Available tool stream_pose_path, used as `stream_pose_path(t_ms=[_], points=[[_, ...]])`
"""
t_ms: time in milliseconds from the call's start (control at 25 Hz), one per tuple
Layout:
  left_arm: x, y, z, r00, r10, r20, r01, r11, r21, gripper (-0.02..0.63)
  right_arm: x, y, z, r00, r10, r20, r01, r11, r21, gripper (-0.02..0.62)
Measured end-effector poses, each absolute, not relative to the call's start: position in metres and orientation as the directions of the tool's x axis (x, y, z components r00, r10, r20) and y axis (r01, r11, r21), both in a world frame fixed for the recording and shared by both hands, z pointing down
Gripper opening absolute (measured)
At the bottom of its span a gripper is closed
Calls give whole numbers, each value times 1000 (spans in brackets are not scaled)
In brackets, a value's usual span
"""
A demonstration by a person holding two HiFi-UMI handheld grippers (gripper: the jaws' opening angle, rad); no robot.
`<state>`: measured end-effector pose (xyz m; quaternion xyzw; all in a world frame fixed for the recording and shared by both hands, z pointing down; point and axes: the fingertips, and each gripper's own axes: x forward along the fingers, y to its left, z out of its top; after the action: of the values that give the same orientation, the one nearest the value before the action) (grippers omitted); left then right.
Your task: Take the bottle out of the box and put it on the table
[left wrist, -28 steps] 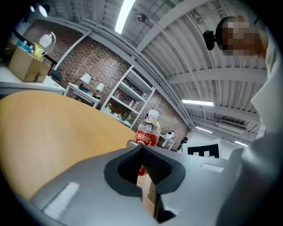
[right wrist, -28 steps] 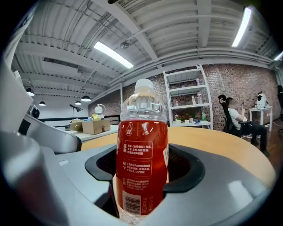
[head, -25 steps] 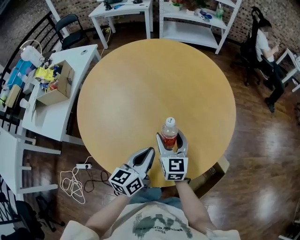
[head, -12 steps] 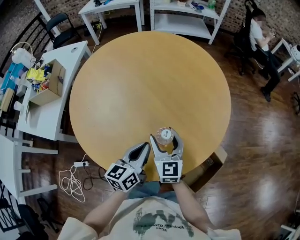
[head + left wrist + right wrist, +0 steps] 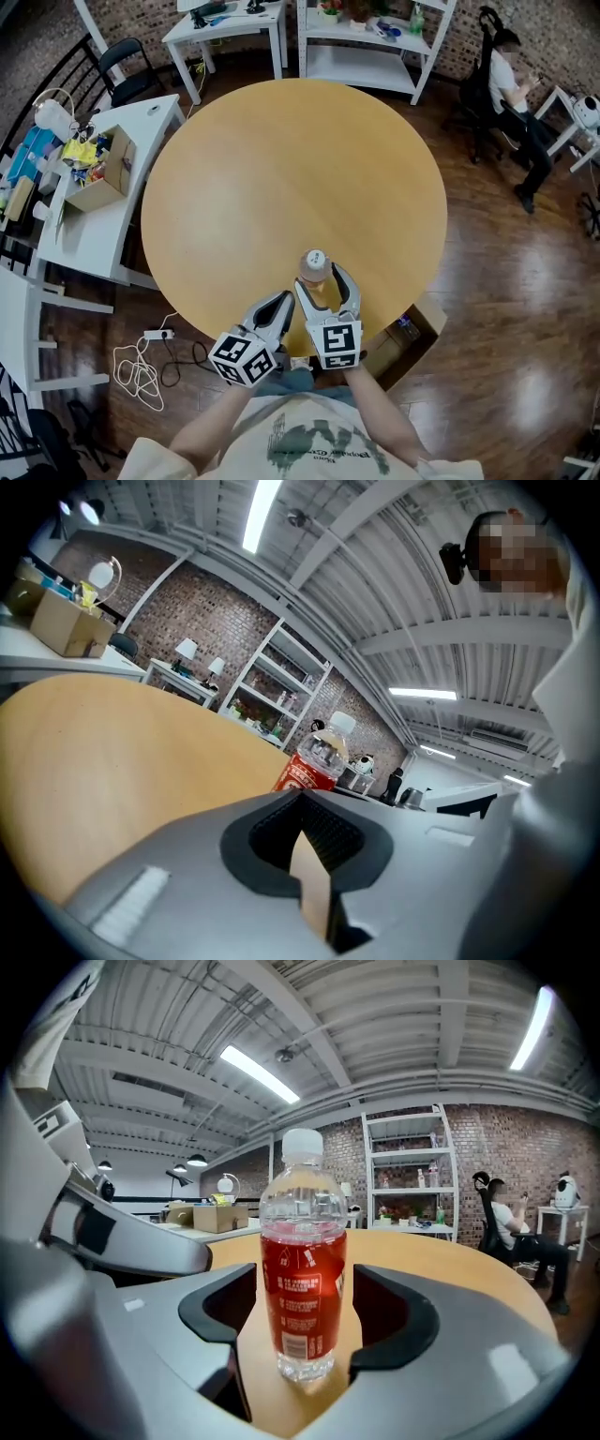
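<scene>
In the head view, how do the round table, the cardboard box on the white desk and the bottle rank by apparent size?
1. Table, by far the largest.
2. Cardboard box.
3. Bottle, smallest, though it is seen almost end-on from above, which hides its height.

Bright, even indoor light comes from ceiling strip lights [image 5: 258,1072] overhead — in the left gripper view one burns out to plain white. The head view is sharp, with pale glare patches on the polished wooden floor [image 5: 530,272] and the counter [image 5: 281,159] evenly lit, free of hard shadows. Both gripper views bulge strongly toward the edges, with dark corners — the bottle [image 5: 302,1269] is crisp, whatever lies nearest the lens soft.
</scene>
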<state>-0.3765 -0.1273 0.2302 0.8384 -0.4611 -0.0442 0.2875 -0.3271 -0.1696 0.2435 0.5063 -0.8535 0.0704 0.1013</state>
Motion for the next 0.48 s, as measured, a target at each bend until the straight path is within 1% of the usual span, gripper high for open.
stream_pose_path(t_ms=[80, 160, 320, 440, 480], points=[[-372, -124, 231, 579, -793, 191, -745, -419, 520, 0, -320, -154, 244, -466, -847, 256, -879, 476, -28, 310], [-363, -122, 230, 598, -780, 183, -733, -441, 519, 0, -309, -140, 243, -455, -850, 264, -885, 464, -32, 285], [-329, -120, 222, 670, -729, 142, -681, -526, 510, 0, -277, -117, 235, -388, -880, 274, -917, 399, -16, 170], [-295, -111, 214, 740, -662, 117, -624, -612, 485, 0, -250, -102, 222, -322, -912, 256, -945, 327, -23, 107], [-282, -107, 212, 765, -634, 111, -602, -643, 474, 0, -242, -96, 218, -302, -920, 250, -952, 306, -24, 95]])
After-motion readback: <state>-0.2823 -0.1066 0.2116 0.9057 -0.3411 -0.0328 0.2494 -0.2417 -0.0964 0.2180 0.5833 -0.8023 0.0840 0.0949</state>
